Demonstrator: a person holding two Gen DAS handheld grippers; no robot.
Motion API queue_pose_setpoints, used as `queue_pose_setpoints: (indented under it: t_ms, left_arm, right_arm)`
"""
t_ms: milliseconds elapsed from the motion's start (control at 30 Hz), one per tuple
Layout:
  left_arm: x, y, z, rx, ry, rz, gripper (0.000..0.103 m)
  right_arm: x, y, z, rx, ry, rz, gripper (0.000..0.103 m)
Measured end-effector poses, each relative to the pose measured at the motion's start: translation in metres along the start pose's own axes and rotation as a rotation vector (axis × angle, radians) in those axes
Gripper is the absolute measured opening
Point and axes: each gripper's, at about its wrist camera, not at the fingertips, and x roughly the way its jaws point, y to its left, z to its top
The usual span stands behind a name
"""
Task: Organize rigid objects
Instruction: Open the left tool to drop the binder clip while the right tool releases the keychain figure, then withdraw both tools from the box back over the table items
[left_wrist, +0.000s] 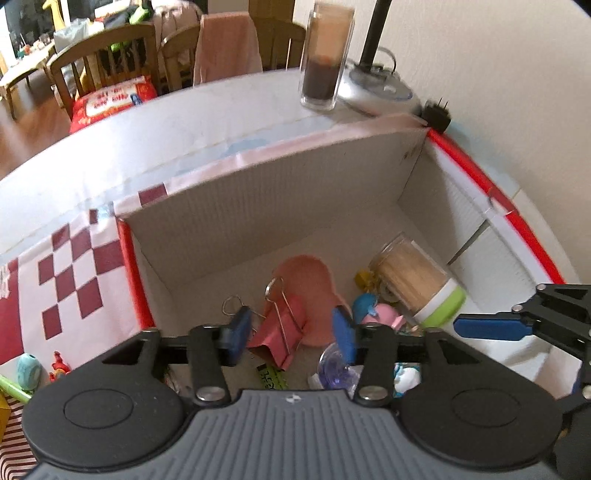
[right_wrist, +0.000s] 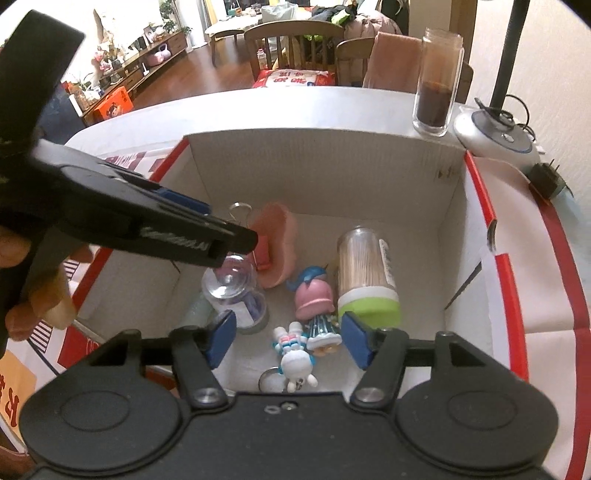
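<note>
A white cardboard box with red rims holds the sorted items; it also shows in the right wrist view. Inside lie a red binder clip, a pink dish, a toothpick jar with a green lid, a pink-hatted doll, a white figure keychain and a clear plastic jar. My left gripper hangs open over the box, just above the binder clip, holding nothing. My right gripper is open and empty above the doll and keychain.
A tall glass jar of dark powder and a lamp base stand behind the box. A black plug lies at the right. Small toys lie left of the box. Chairs stand beyond the table.
</note>
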Motion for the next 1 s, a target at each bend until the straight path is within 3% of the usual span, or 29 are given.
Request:
queue_pose_setpoints:
  t_ms: [33,400,800,1000]
  left_arm:
    - [-0.005,0.000,-0.001,0.001,-0.016,-0.001,0.059]
    - [-0.058,0.012,-0.018,0.000,-0.126,-0.034,0.059]
    - [-0.118,0.050,-0.065,-0.028,-0.215,-0.051,0.060]
    - [-0.150,0.079,-0.095,-0.059,-0.260,-0.034,0.069]
  right_arm:
    - [-0.002,0.001,0.001,0.002,-0.005,-0.003,0.063]
    - [-0.033,0.021,0.005,0.009,-0.070,-0.026,0.075]
    - [-0.061,0.072,0.001,0.016,-0.133,-0.036,0.082]
    - [-0.069,0.106,-0.002,0.011,-0.163,-0.032,0.090]
